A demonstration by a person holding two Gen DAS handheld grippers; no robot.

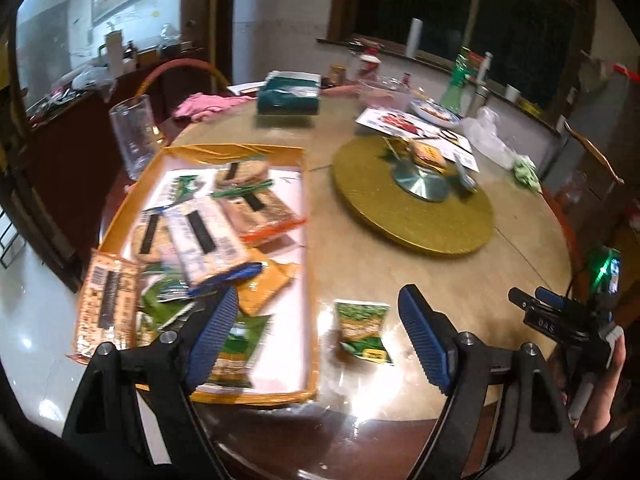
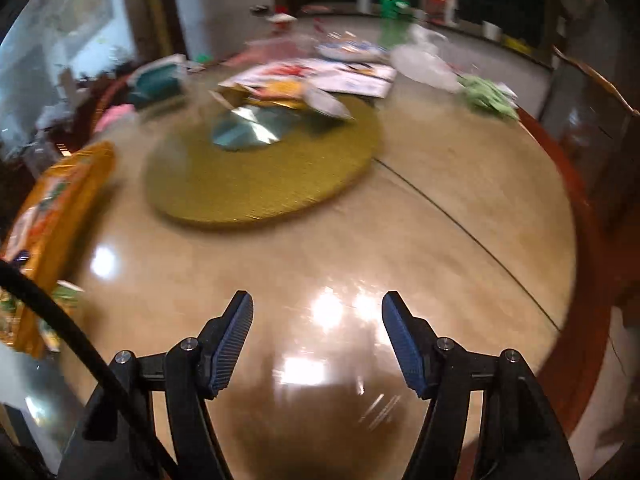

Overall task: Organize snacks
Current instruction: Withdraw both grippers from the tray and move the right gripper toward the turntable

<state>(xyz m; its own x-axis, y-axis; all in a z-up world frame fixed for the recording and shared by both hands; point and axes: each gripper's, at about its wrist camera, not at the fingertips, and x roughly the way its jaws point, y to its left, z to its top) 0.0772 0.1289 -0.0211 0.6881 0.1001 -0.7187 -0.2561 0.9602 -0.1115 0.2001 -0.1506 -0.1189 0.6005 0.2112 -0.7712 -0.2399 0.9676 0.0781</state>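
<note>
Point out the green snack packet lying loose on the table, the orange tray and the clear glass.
green snack packet (image 1: 362, 330), left wrist view, middle of its front.
orange tray (image 1: 313, 280), left wrist view, right-hand wall.
clear glass (image 1: 134, 136), left wrist view, side wall.

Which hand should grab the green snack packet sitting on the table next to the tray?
Probably left. The left tool is open with the green snack packet right ahead between its fingers; the right tool faces bare table.

This is looking like a home dining room: a big round table (image 1: 400, 264) is carrying a turntable (image 1: 412, 216) at centre, with a tissue box (image 1: 289, 94) and bottles (image 1: 460, 76) standing at the top of the frame.
</note>
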